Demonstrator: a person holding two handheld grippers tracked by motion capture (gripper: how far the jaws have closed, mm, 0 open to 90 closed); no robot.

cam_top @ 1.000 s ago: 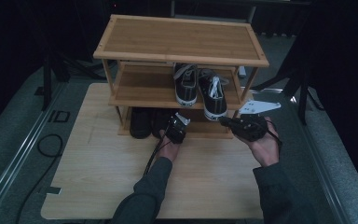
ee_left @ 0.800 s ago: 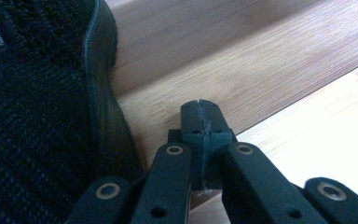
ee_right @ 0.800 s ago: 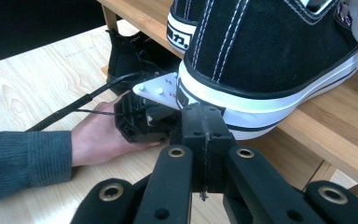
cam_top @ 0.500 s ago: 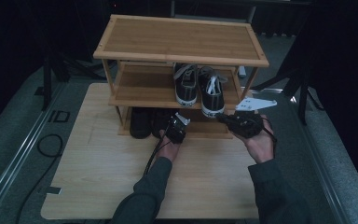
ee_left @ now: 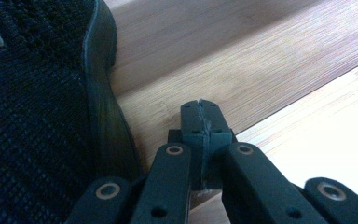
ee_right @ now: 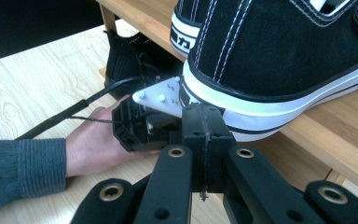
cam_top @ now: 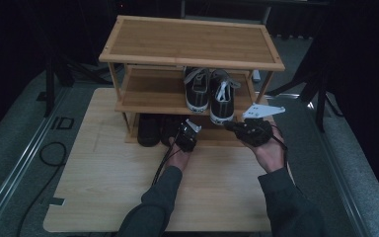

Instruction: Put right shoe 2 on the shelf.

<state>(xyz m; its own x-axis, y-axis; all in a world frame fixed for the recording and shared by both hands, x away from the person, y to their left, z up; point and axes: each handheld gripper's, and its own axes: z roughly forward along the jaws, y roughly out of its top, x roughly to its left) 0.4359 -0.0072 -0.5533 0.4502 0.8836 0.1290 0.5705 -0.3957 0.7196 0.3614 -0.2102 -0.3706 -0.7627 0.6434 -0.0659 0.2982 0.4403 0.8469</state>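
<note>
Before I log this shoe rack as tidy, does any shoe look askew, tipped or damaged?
Nothing stands out. The two black-and-white sneakers stand upright side by side on the middle shelf, heels slightly past its front edge, and the black shoes sit upright on the bottom shelf. Both grippers are shut, holding nothing.

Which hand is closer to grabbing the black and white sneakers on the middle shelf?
Probably the right. The right gripper, jaws shut, sits just at the heel of the nearer black and white sneaker. The left gripper, also shut, is down at the bottom shelf beside a black knit shoe.
</note>
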